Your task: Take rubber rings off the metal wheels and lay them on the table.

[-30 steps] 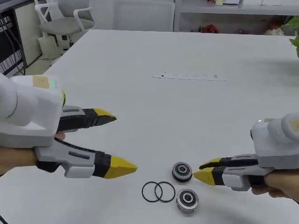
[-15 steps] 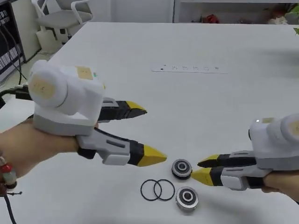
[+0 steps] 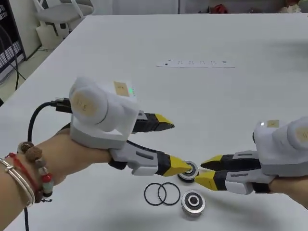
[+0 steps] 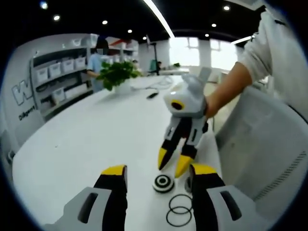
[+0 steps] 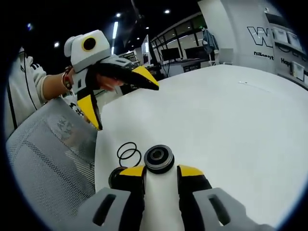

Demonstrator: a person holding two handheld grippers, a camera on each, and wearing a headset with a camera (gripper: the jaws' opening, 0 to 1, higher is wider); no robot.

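Two rubber rings (image 3: 162, 194) already lie flat on the white bench (image 3: 202, 106), overlapping each other like links, so that part of the job looks done. They sit at about 9 o'clock from the near wheel (image 3: 193, 203) and at about 7 o'clock from the far wheel (image 3: 190, 174), close to both and touching neither as far as can be made out. The near wheel lies flat at 6 o'clock from the far one, with no claw on it. Both claws are gathered at the far wheel. The left claw (image 3: 179, 147) is spread wide and grips nothing, its lower yellow tip over the wheel's 10 o'clock edge. The right claw (image 3: 202, 172) comes in from 3 o'clock with only a narrow gap between its jaws, also empty, its tips just beside the wheel; its own view shows the wheel just ahead of the tips. Whether either wheel still carries a rubber ring is too small to tell, though the far wheel's rim looks dark. By my reading, the far wheel is the one in hand and a ring there may remain to be taken off.
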